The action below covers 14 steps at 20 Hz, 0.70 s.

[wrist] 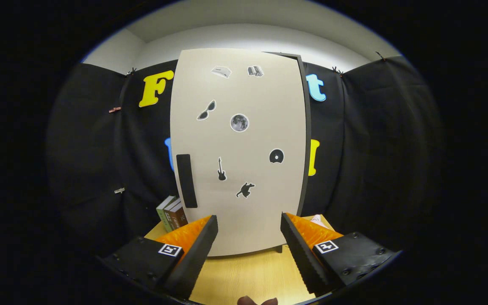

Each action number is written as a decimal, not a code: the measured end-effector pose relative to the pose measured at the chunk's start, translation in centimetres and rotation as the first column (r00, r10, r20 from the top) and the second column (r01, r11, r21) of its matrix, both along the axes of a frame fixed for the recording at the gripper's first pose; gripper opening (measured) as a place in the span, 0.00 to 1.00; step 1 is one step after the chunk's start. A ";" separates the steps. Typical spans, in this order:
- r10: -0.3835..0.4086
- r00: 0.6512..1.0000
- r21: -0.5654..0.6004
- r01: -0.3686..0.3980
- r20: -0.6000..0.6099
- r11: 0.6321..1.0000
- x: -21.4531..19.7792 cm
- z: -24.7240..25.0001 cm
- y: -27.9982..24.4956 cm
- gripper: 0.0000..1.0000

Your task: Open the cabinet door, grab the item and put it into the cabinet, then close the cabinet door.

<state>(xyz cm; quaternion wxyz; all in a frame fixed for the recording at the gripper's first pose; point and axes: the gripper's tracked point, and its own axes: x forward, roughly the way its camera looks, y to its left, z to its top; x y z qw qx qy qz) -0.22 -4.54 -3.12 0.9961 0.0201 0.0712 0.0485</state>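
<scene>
the gripper (249, 228) has its 2 fingers spread on nothing, the shut cabinet door (239, 148) just beyond them.

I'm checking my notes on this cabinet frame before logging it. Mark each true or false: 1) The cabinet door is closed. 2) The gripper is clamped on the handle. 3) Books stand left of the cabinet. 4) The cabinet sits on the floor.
1) True: the cabinet door looks shut.
2) False: the gripper is open, its fingers short of the door, apart from the handle.
3) True: the books stand beside the cabinet.
4) False: it stands on a wooden table.
</scene>
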 end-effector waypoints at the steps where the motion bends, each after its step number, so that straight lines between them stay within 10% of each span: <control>1: 0.001 1.000 0.000 -0.001 0.001 1.000 -1.0 0.1 0.6 0.97; 14: -0.002 1.000 -0.015 0.002 0.020 1.000 -1.6 1.2 0.5 0.97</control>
